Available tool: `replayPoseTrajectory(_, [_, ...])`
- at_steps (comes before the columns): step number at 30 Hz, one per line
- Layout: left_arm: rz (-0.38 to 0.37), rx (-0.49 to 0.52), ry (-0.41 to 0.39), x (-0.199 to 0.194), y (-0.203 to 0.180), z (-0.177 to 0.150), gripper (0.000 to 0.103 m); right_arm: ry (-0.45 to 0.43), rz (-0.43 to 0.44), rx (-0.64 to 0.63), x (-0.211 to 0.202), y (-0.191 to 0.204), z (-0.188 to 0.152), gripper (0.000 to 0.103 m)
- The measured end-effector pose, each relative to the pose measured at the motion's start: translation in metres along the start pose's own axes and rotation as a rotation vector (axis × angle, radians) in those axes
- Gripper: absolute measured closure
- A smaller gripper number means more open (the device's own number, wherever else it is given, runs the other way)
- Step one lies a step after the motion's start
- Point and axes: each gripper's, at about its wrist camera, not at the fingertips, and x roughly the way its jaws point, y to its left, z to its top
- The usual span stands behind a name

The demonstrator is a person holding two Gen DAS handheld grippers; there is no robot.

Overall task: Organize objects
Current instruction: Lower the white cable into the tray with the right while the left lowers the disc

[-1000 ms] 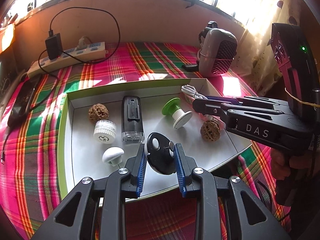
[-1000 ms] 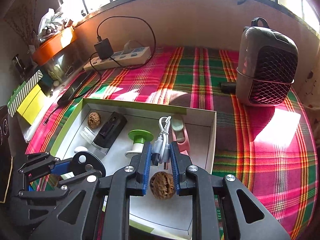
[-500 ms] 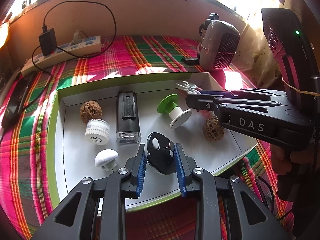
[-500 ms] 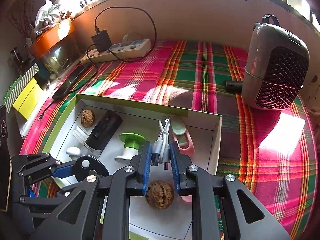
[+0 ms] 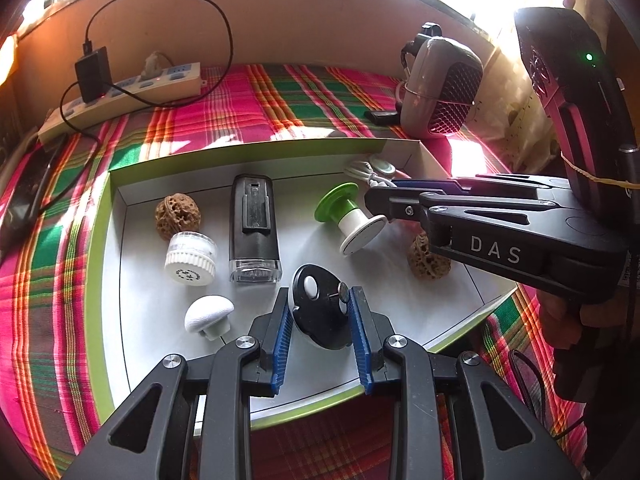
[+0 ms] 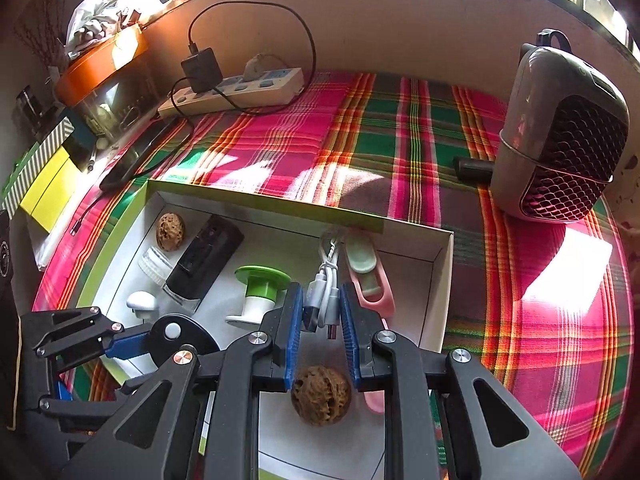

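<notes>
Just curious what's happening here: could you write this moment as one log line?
left tool: shut on black disc | right tool: shut on white cable | both over white box

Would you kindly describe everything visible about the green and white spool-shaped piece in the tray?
The spool-shaped piece looks like smooth plastic: a bright green round flange, a green hexagonal collar seen from the right wrist, a short white stem and a white disc at the other end. It lies tipped on the white floor of the tray, right of the black rectangular device. Neither gripper holds it.
</notes>
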Motion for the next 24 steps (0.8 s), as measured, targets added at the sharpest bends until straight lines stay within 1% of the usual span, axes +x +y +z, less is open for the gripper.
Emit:
replayPoseTrajectory(11, [0.003, 0.005, 0.000, 0.0000, -0.0007, -0.0007, 0.077, 0.016, -0.009, 0.003, 0.0042, 0.0003, 0.0007, 0.083])
replayPoseTrajectory(24, [0.003, 0.001, 0.001, 0.0002, -0.0002, -0.0006, 0.076, 0.014, -0.019, 0.013, 0.0046, 0.0003, -0.0001, 0.082])
